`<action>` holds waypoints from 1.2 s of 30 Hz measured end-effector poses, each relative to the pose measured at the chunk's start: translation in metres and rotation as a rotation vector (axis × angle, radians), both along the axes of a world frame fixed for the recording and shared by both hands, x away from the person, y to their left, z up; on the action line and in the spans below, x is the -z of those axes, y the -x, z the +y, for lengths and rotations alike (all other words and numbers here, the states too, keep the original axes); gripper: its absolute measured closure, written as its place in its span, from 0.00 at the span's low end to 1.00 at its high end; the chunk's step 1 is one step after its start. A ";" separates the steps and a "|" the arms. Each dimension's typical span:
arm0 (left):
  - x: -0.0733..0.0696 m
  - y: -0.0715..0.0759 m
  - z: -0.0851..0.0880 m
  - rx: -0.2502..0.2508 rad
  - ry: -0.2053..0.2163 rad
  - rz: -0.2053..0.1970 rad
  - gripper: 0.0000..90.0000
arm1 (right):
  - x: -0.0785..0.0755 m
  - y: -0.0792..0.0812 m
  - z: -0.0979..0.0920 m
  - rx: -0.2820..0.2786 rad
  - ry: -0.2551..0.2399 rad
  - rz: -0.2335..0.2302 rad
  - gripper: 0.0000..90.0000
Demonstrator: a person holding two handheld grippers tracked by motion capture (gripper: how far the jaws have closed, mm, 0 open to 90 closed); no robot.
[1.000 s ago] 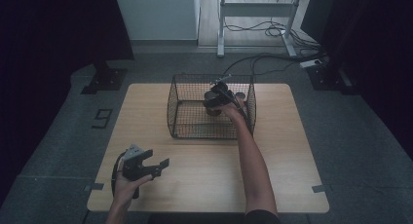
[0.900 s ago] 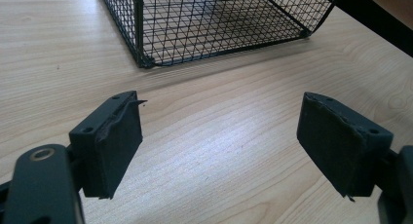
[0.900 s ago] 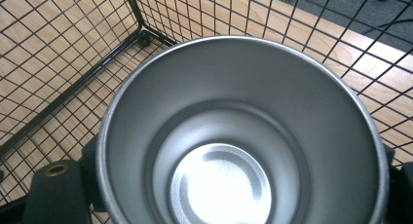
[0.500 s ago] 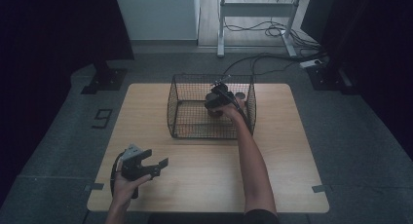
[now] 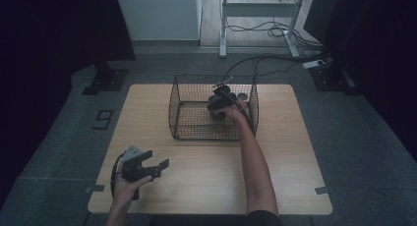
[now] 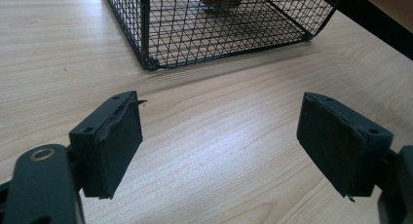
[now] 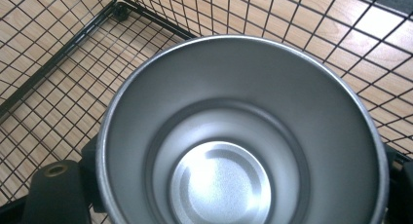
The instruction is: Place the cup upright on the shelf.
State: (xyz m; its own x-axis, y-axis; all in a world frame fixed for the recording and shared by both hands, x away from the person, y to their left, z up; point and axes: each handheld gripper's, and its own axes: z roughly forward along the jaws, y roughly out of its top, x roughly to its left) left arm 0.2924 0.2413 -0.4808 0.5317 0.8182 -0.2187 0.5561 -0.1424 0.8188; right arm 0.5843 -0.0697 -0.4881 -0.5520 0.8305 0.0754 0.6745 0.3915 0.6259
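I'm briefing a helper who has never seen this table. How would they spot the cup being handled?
Start at the wooden table and find the black wire basket at its far middle. Inside its right half, the right gripper is shut on a metal cup. It is round, grey steel and empty, with a shiny bottom, unlike the black mesh around it.

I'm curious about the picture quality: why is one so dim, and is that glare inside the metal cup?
High view: dim, dark at the edges, so the wire basket looks murky. Right gripper view: bright glare on the bottom of the metal cup, its rim slightly soft. Left gripper view: evenly lit, wood grain of the table sharp, soft shadows under the pads.
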 end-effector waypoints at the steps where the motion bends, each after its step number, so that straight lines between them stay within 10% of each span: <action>1: 0.000 0.000 0.000 0.002 -0.002 0.000 0.19 | 0.000 0.000 0.000 0.000 0.000 0.000 0.20; 10: 0.001 0.000 -0.001 0.003 0.001 -0.001 0.19 | -0.002 0.001 -0.005 0.026 0.020 0.019 0.13; 36: 0.000 0.000 0.000 0.001 0.003 -0.004 0.19 | -0.065 0.047 -0.013 -0.004 -0.119 -0.179 0.08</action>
State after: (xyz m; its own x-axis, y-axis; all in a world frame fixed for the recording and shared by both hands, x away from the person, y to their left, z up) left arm 0.2924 0.2408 -0.4810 0.5334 0.8170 -0.2191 0.5526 -0.1404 0.8216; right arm 0.5377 -0.0832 -0.4226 -0.5687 0.8193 0.0732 0.5470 0.3101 0.7776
